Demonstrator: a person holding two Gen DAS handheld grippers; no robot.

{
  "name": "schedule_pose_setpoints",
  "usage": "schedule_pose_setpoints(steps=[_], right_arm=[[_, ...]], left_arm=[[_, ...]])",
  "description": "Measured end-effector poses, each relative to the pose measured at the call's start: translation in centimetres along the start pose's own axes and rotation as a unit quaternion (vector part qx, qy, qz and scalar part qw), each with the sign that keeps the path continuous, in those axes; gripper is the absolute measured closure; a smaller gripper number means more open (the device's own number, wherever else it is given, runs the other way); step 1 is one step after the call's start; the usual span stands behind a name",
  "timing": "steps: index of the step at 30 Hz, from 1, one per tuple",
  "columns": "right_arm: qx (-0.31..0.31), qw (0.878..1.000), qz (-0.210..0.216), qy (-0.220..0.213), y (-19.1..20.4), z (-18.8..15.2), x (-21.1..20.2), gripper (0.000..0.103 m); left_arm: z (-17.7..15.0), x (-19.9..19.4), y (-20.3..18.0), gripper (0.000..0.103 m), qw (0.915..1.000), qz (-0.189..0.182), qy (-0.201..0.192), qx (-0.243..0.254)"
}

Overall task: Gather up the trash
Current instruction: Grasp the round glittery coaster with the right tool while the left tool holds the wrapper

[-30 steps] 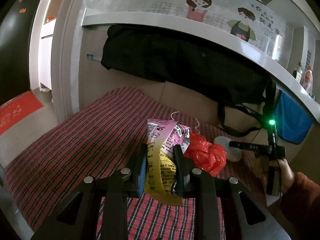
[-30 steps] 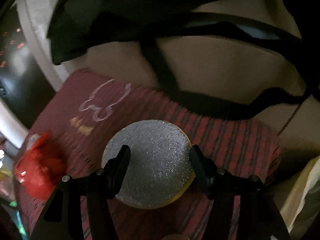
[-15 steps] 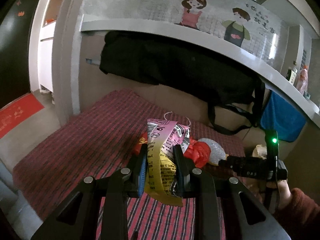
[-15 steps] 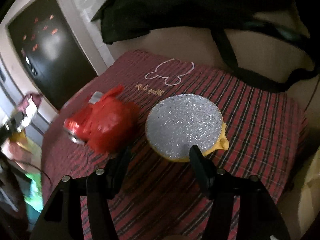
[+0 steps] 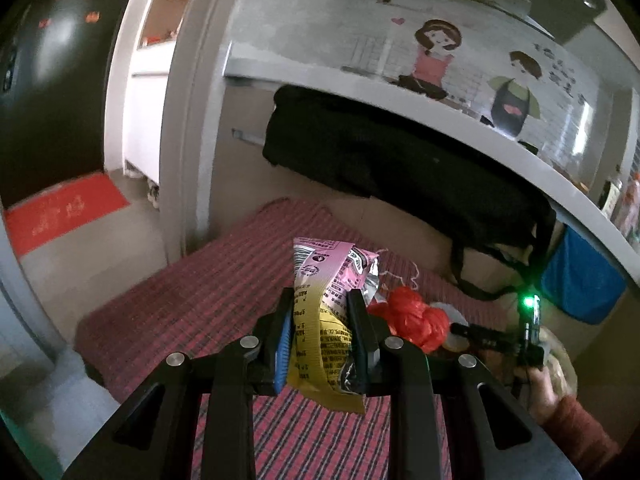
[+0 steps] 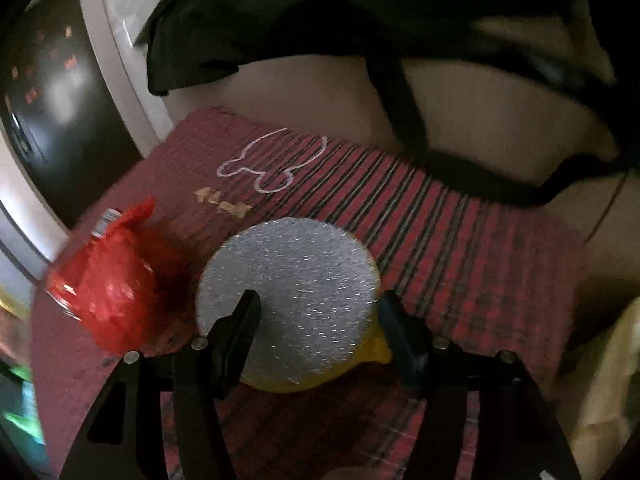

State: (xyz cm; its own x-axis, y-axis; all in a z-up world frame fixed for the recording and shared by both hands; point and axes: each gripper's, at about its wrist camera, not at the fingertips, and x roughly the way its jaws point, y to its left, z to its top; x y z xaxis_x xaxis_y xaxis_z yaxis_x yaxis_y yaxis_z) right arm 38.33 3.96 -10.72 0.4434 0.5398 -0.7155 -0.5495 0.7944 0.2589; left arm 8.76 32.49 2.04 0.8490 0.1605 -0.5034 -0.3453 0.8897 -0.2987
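The left claw (image 5: pixel 320 320) was clamped on a snack bag (image 5: pixel 326 312), pink at the top and yellow below, and held it upright above the plaid cloth (image 5: pixel 200 300). The bag's lower end hung out beneath the fingers.

Taking the red bag (image 6: pixel 108 288) as the landmark: it lay crumpled on the cloth, with a bit of silvery label showing at its top (what was inside could not be told). Just to its right in the right wrist view lay the round foil lid (image 6: pixel 288 296), silver on its face with a yellow rim showing at the lower edge. Beyond the red bag, toward the wall, a white outline (image 6: pixel 272 164) was stitched on the cloth with small gold lettering below it.

The right claw (image 6: pixel 316 320) stood over the lid with its jaws opening; the left finger's tip overlapped the silver face and the right one stood at the lid's edge, and neither pad could be seen pressing on it. In the left wrist view that claw (image 5: pixel 472 330) reached in just right of the red bag, carried by a hand (image 5: pixel 540 384) in a reddish sleeve.

Above and behind the red bag a black bag (image 5: pixel 400 160) hung under a grey shelf (image 5: pixel 440 104).
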Motion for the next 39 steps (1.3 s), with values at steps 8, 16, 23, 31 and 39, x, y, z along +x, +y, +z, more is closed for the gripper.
schedule_pose_setpoints(steps=[8,16,23,31,39], right_arm=[[0.062,0.99,0.126,0.001,0.4,-0.7,-1.3,0.04],[0.017,0.976,0.216,-0.016,8.1,0.3,-4.1,0.04],[-0.085,0.982,0.166,0.001,14.5,0.4,-3.6,0.061],[-0.022,0.995,0.081,-0.055,12.3,1.9,-2.1,0.062],[-0.023,0.998,0.042,-0.037,11.3,3.2,1.0,0.063]], left_arm=[[-1.5,4.9,-0.6,0.077,0.9985,-0.024,0.048,0.006],[-2.1,6.2,0.3,0.077,0.998,-0.037,0.052,0.0],[-2.4,6.6,2.4,0.077,0.9978,-0.036,0.052,-0.022],[-2.9,7.8,4.6,0.077,0.9967,-0.036,0.058,-0.044],[-2.6,9.3,4.4,0.077,0.996,-0.046,0.064,-0.044]])
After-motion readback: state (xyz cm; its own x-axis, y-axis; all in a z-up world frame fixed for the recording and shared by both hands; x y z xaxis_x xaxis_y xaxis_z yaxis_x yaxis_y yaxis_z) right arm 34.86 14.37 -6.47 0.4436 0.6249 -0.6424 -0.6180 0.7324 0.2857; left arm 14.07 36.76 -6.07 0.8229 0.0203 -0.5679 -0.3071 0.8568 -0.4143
